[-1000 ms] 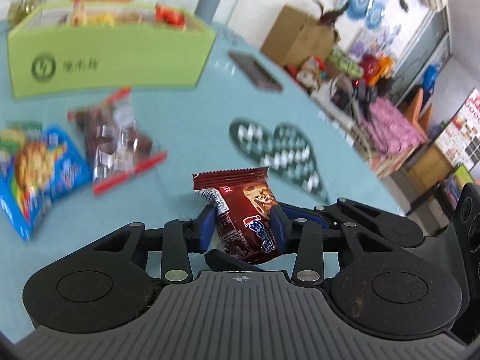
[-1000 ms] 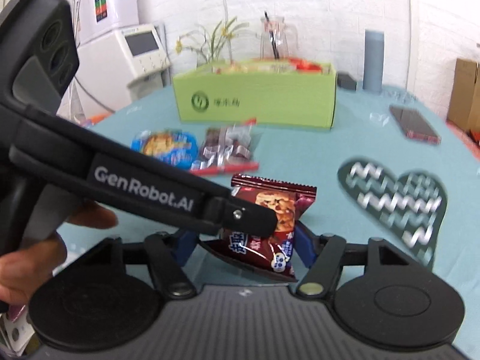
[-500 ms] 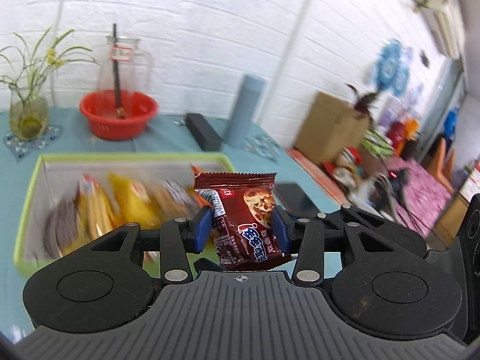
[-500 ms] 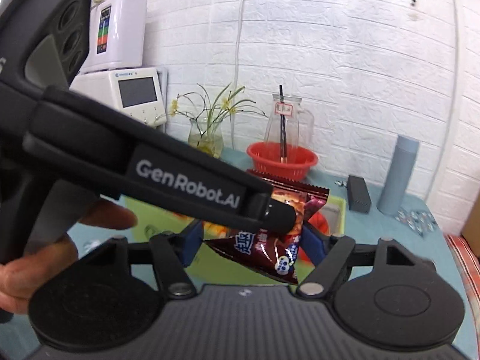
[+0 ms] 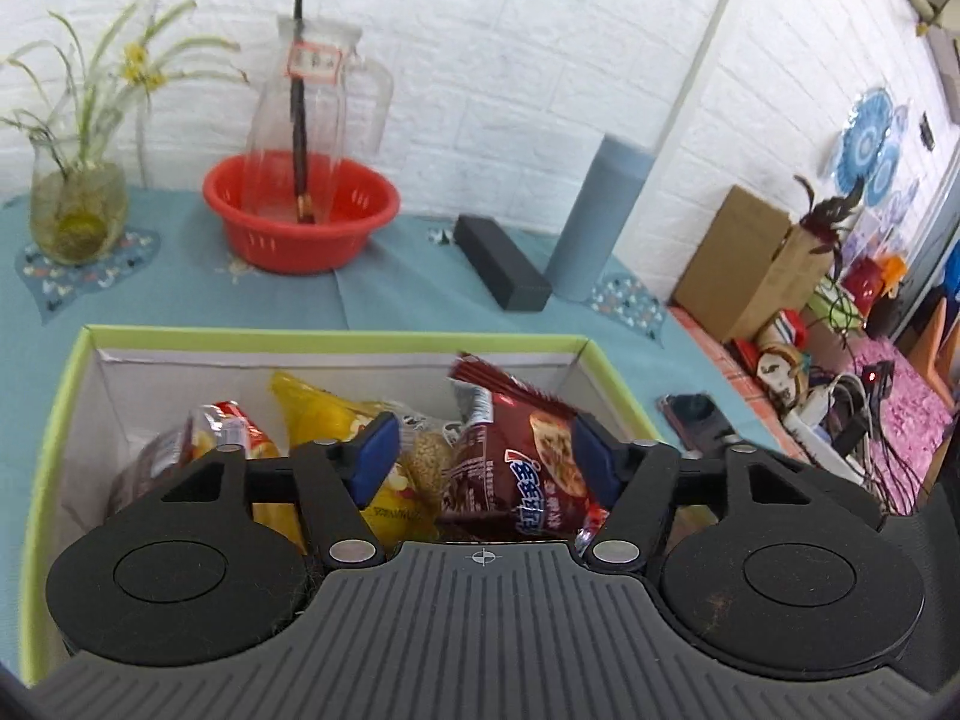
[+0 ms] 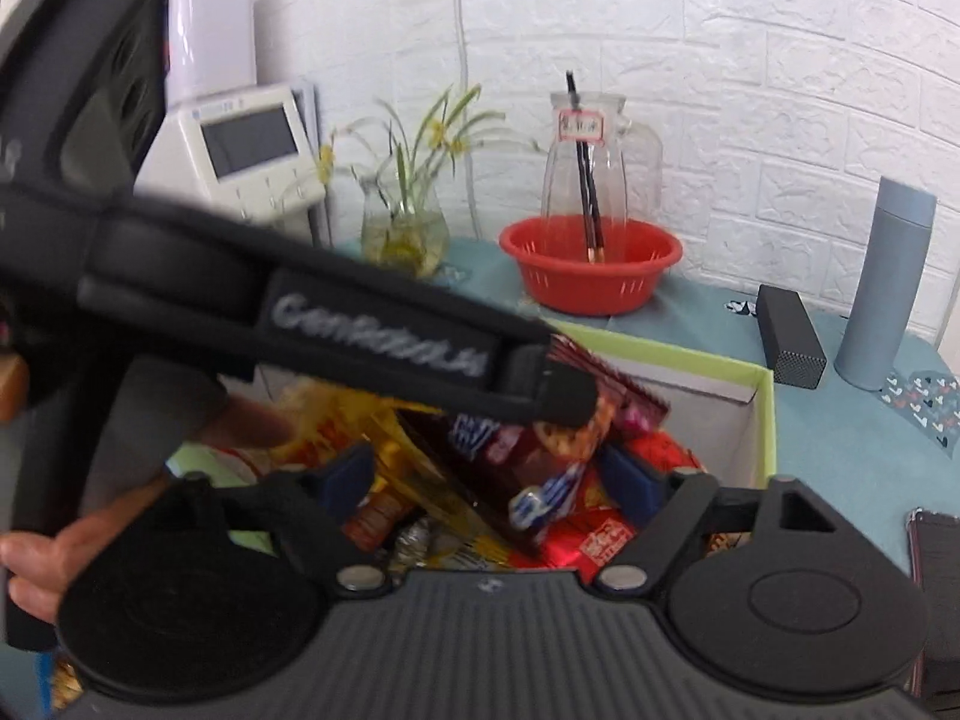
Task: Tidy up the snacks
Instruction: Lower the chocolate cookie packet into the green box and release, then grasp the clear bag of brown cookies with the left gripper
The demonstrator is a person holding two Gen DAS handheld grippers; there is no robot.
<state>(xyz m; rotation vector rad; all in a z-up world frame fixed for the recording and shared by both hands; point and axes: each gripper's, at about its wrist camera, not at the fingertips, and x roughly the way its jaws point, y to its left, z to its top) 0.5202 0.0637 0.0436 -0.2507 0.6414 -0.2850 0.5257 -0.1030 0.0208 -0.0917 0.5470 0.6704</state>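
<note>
A dark red cookie packet (image 5: 522, 462) lies tilted inside the green-rimmed snack box (image 5: 336, 335), among yellow and red snack bags (image 5: 336, 420). My left gripper (image 5: 486, 456) is open above the box, its blue pads apart, the right pad (image 5: 591, 459) beside the packet. My right gripper (image 6: 492, 480) is open over the same box (image 6: 762, 420), with the packet (image 6: 528, 462) loose between its pads. The left gripper's black body (image 6: 360, 324) crosses the right wrist view.
Behind the box stand a red basin (image 5: 300, 222) with a glass jug, a plant vase (image 5: 78, 210), a black case (image 5: 501, 261) and a grey-blue bottle (image 5: 600, 216). A phone (image 5: 696, 414) lies right of the box. A white appliance (image 6: 240, 144) stands at back left.
Both grippers moved forward over the box and opened. The cookie packet they held has dropped into the box among the other snacks.
</note>
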